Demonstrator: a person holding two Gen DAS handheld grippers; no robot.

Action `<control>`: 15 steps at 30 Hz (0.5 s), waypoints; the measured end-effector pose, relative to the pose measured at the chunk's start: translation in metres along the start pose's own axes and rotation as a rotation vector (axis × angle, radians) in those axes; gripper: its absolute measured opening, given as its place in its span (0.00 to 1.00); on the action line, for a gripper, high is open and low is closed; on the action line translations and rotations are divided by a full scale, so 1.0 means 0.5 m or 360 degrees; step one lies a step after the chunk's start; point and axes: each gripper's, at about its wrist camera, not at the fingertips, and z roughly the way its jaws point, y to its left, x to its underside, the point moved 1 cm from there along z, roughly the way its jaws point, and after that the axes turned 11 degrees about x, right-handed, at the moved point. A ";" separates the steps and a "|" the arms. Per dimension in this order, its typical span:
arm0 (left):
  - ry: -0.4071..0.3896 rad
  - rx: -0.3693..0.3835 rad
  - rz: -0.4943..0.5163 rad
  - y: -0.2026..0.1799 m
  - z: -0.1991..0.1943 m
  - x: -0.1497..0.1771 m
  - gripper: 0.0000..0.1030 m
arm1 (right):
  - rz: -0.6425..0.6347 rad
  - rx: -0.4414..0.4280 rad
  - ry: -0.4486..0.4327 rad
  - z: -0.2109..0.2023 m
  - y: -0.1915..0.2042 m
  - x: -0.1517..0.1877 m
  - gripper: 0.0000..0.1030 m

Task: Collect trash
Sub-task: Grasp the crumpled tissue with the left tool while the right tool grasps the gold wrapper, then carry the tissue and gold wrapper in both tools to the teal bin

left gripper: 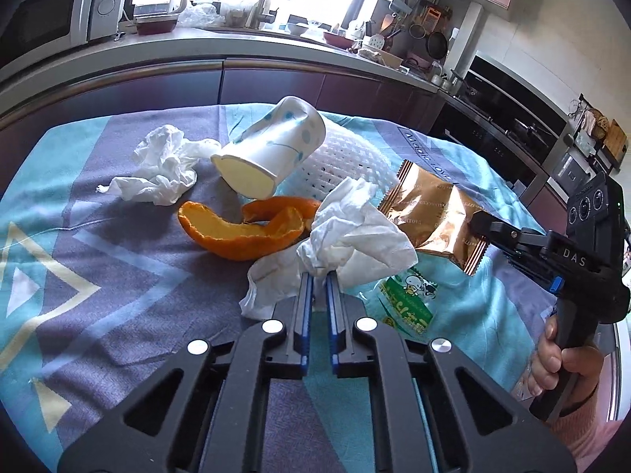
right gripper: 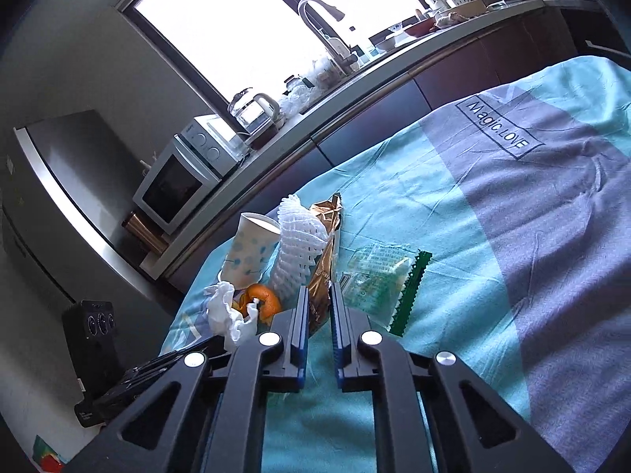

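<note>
Tablecloth (left gripper: 118,260): left tool (left gripper: 320,276) pinches tissue (left gripper: 355,232); right tool (right gripper: 318,295) pinches wrapper (right gripper: 321,276).

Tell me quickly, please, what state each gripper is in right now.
Left gripper: shut on the crumpled tissue.
Right gripper: shut on the gold wrapper.

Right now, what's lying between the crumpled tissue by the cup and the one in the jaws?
The orange peel lies between the far tissue and the gripped tissue, in the left wrist view.
</note>
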 end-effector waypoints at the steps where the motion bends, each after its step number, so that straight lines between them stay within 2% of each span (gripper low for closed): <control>1: -0.0013 -0.0002 0.0005 -0.002 -0.008 0.002 0.07 | -0.0003 -0.0002 -0.0009 -0.007 0.001 0.000 0.09; 9: -0.0107 0.0015 -0.0005 0.000 -0.086 0.013 0.07 | -0.0042 -0.0045 -0.0081 -0.049 0.023 -0.007 0.09; 15: -0.0195 0.0002 -0.0037 0.021 -0.160 0.025 0.07 | -0.0117 -0.0138 -0.0101 -0.063 0.073 -0.009 0.09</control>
